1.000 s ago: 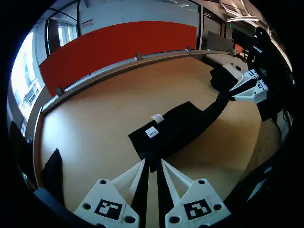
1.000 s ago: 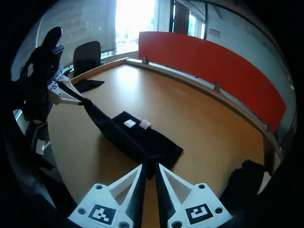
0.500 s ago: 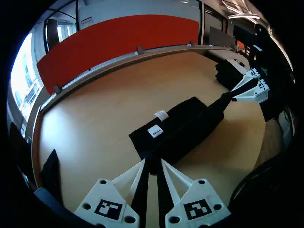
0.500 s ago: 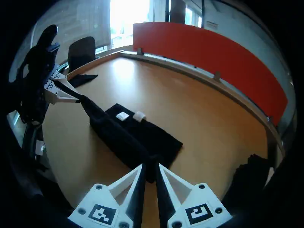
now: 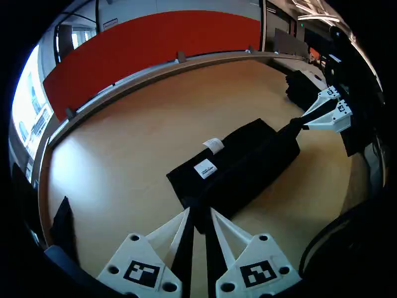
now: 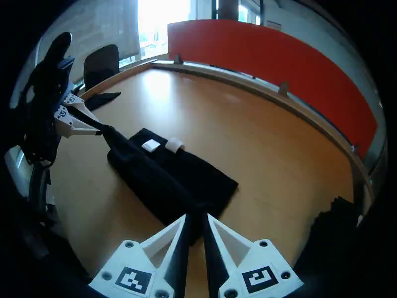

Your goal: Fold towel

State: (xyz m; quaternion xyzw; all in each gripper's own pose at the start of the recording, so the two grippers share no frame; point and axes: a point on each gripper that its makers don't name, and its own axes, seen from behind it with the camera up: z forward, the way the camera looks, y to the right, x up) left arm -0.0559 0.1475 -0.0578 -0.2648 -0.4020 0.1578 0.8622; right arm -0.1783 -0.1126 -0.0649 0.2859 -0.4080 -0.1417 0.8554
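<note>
The left claw (image 5: 200, 214) is clenched on one corner of the black towel (image 5: 243, 159) and the right claw (image 6: 196, 217) on the far corner of the same edge, so the cloth stretches straight ahead from each claw toward the other. Gripping both ends at once likely keeps that edge taut and square while it passes over the layer resting on the table (image 5: 114, 149) (two white tags (image 5: 205, 169) sit on that lower layer, just ahead of the left claw). The fold looks underway, not yet laid flat.
</note>
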